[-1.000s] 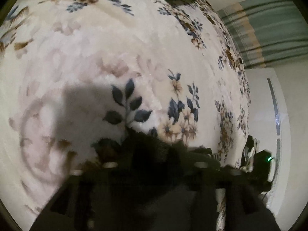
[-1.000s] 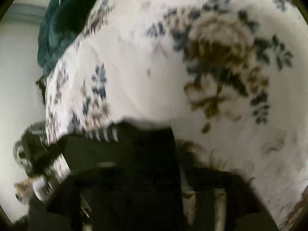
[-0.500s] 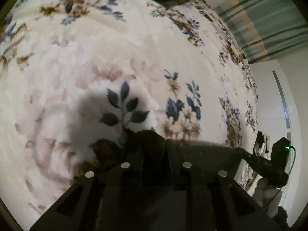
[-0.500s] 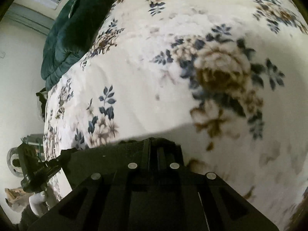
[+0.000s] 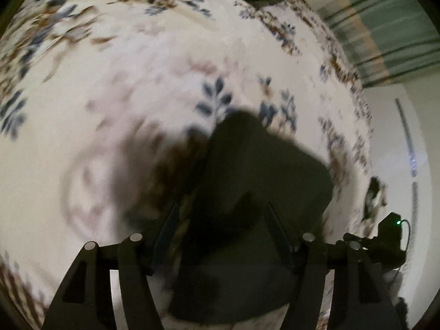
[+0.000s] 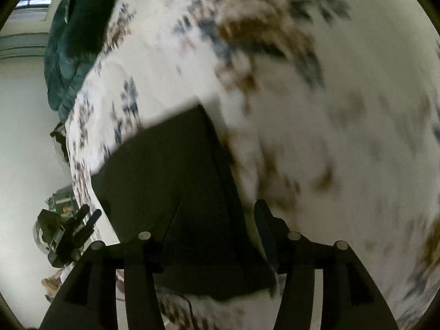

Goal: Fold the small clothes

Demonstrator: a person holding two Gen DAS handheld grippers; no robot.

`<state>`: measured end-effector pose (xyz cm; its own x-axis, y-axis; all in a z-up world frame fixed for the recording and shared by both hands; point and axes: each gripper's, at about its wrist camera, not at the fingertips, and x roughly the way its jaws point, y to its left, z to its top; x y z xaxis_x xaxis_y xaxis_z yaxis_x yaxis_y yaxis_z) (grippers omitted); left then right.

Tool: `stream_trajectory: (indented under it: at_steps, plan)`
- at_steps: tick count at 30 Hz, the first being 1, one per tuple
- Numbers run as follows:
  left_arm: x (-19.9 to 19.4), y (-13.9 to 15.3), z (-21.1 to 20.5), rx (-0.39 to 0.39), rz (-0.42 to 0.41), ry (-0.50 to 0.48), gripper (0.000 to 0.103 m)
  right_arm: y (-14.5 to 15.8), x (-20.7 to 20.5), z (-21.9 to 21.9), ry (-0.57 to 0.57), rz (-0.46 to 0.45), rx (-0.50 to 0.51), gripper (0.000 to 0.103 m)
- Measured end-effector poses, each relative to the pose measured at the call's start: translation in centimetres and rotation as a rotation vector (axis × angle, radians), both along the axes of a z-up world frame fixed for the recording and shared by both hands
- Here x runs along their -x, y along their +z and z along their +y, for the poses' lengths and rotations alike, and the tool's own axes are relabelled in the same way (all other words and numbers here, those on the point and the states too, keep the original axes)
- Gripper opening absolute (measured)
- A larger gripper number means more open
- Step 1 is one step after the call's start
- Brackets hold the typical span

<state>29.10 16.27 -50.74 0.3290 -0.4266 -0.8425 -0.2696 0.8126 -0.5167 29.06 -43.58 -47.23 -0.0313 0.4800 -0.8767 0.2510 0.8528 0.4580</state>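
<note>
Both the left gripper (image 5: 224, 214) and right gripper (image 6: 217, 214), released, flank a folded black garment (image 5: 261, 181) on the floral bed (image 5: 137, 88).

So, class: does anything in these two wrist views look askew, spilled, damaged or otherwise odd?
Nothing stands out. The dark garment lies flat on the floral blanket, between the open left gripper and open right gripper. Blur hides finer detail.

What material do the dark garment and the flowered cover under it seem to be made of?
Dark garment: probably thin matte knit fabric; it lies flat, without shine, though blur hides the weave. Flowered cover: likely plush fleece; its surface looks soft and fuzzy with a printed pattern.
</note>
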Motion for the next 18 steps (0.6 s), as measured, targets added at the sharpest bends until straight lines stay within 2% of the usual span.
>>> stream_trajectory:
  at_steps: [4, 5, 6, 11, 13, 15, 18]
  plan:
    - [2.2, -1.9, -1.1, -0.011, 0.066, 0.004, 0.062, -2.8, 3.2, 0.9, -0.018, 0.072, -0.011, 0.055]
    - [2.3, -2.1, -1.2, -0.009, 0.073, 0.006, 0.062, -2.9, 3.9, 1.1, -0.035, 0.054, -0.016, 0.043]
    - [2.3, -2.4, -1.5, -0.007, 0.079, 0.008, 0.062, -2.8, 4.5, 1.5, -0.042, 0.031, -0.015, 0.018]
    - [1.7, -2.3, -2.7, 0.012, 0.059, -0.015, 0.062, -0.3, 6.3, 0.9, -0.105, -0.039, -0.008, 0.010]
    - [1.3, -2.3, -3.2, 0.013, 0.053, -0.038, 0.062, 0.5, 6.9, 0.2, -0.120, -0.046, 0.031, 0.005]
    - [0.9, -2.5, -3.4, 0.013, 0.051, -0.056, 0.062, -0.6, 7.2, 0.0, -0.095, -0.009, 0.057, 0.005]
    - [0.3, -2.7, -3.3, 0.006, 0.051, -0.067, 0.062, -1.6, 6.7, -0.1, -0.054, 0.015, 0.038, 0.007]
